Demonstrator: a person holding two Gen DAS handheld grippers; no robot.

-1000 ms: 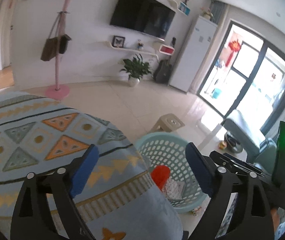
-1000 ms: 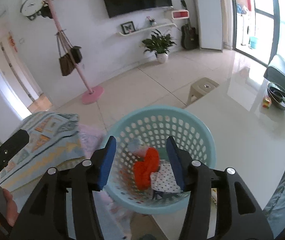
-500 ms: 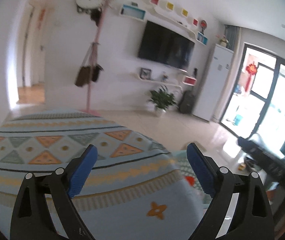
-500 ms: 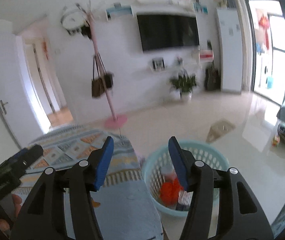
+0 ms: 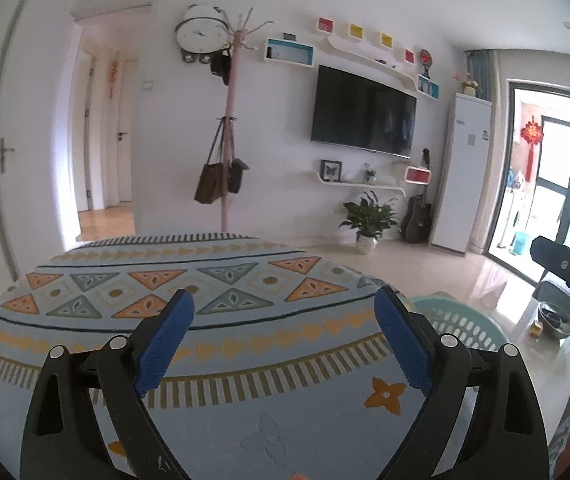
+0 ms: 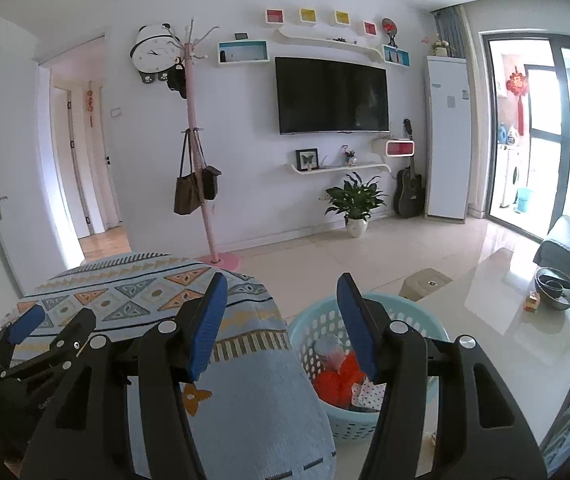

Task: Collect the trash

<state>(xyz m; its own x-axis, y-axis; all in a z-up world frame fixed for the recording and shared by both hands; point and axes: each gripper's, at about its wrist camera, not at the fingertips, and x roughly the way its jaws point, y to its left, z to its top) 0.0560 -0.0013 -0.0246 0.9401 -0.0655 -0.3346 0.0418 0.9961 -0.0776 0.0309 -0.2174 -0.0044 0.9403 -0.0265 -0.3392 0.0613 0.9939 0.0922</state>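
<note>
A teal laundry basket (image 6: 401, 307) stands on the floor between a patterned blue blanket (image 6: 125, 292) and a white table. In it lie a crumpled orange piece (image 6: 335, 384), a white polka-dot piece (image 6: 367, 394) and a greyish item (image 6: 327, 348). My right gripper (image 6: 281, 282) hangs open and empty above the basket's left rim and the blanket's edge. My left gripper (image 5: 284, 300) is open and empty over the blanket (image 5: 245, 280), with the basket (image 5: 457, 316) just past its right finger. The left gripper (image 6: 25, 326) also shows at the right wrist view's lower left.
A glossy white table (image 6: 505, 320) with a dark bowl (image 6: 556, 288) stands right of the basket. A beige stool (image 6: 425, 282) sits behind it. Further back are a pink coat stand (image 6: 201, 184) with bags, a potted plant (image 6: 355, 200) and open tiled floor.
Both views have lifted from the basket toward the far wall, so the basket sits lower in frame. The left view swung left over the blanket. Both grippers stay open and empty.
</note>
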